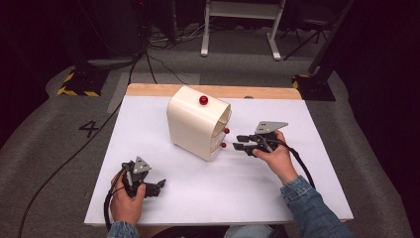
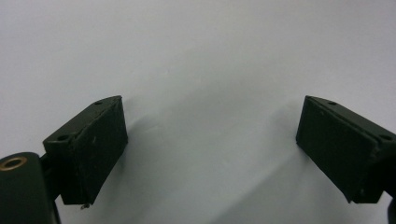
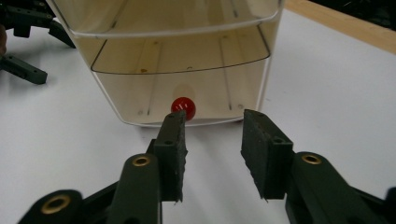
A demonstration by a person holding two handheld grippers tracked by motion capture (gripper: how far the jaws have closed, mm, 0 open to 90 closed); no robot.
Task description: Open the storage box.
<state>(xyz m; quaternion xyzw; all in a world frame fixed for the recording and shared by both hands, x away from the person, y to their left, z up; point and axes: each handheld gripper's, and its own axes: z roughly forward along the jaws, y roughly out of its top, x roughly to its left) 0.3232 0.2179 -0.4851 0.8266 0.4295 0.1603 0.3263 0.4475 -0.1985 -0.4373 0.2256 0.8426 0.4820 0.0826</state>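
Note:
A cream cabinet of small drawers (image 1: 194,126) stands mid-table, with one red knob on its top (image 1: 203,100) and two red knobs (image 1: 226,131) on its clear drawer fronts, which face right. My right gripper (image 1: 239,142) is level with those fronts and points at them, open and holding nothing. In the right gripper view the lowest drawer's red knob (image 3: 183,108) sits just past the left jaw's tip, a little left of the gap in my right gripper (image 3: 212,123). My left gripper (image 1: 159,187) rests near the front left, and my left gripper (image 2: 212,140) stands wide open over bare white table.
The white table top (image 1: 148,144) has a wooden strip (image 1: 148,89) along its far edge. Beyond it on the grey floor are cables, white desk legs (image 1: 204,29) and stand bases with yellow-black tape (image 1: 79,82). The left gripper (image 3: 23,46) shows beside the cabinet in the right gripper view.

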